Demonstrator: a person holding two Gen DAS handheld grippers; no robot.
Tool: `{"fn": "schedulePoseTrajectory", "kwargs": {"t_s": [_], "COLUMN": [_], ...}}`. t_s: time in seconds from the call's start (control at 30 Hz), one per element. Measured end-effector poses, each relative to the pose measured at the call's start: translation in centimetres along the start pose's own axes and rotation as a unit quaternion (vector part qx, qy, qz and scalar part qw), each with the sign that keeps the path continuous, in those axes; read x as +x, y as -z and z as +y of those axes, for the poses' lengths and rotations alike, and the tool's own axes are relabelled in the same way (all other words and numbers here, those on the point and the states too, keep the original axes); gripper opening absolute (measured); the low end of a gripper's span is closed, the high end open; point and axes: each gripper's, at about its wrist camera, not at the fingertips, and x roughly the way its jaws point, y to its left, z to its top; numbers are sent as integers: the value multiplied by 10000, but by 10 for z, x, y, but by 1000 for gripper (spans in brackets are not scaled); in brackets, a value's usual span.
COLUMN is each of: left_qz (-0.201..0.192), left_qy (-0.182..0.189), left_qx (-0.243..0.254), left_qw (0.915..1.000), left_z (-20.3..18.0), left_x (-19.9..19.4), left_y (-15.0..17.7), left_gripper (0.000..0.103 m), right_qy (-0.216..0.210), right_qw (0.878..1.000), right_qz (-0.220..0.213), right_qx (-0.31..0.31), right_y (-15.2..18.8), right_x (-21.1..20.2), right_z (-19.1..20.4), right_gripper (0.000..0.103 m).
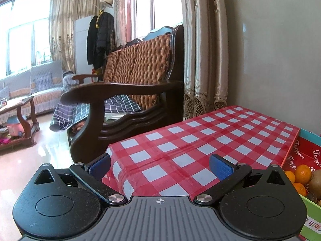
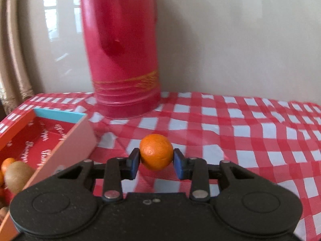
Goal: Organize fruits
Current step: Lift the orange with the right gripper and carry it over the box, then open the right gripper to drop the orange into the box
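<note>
- A glossy beige wall (image 1: 270, 60) with a pale moulding strip runs behind the red-and-white checked tablecloth (image 1: 200, 140).
- Gold embroidered curtains (image 1: 202, 50) hang beside a bright red-framed window (image 1: 144, 6).
- A dark wooden bench with woven orange cushions (image 1: 140, 64) carries a blue checked cloth (image 1: 80, 112).
- Farther off stand a grey covered sofa (image 1: 40, 84), a dark wooden coffee table (image 1: 20, 108) and a coat stand with dark coats and a straw hat (image 1: 102, 36).
- The shiny pale tiled floor (image 1: 40, 156) reflects daylight.

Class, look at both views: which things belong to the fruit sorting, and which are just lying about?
Part of the job:
- small round orange mandarin, clamped in the right tool
- red cardboard fruit box
- brown fuzzy kiwi inside it
- open left tool

Just lying about:
- tall red plastic flask
- dark wooden armchair
</note>
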Motion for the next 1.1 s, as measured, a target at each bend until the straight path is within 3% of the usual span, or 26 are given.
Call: {"fn": "schedulePoseTrajectory", "kwargs": {"t_s": [0.4,0.7,1.1], "left_qz": [89,13,75], "left_qy": [-84,-147,-197], "left_qx": [-17,38,-48], "left_qw": [9999,9999,9998], "left_z": [8,13,24], "left_x": [1,-3,3], "left_y": [1,2,0], "left_gripper": [103,103,103], "right_qy": [-730,-1249,-1293], "right_qw": [9951,9862,9800], "right_qz": [-381,-347,-236], "right_qx": [-549,-1034,-1494], "right_y": [-6,5,16], "right_x": [-47,-59,-59], "right_z": [49,90,121], "right_gripper": [27,27,27]}}
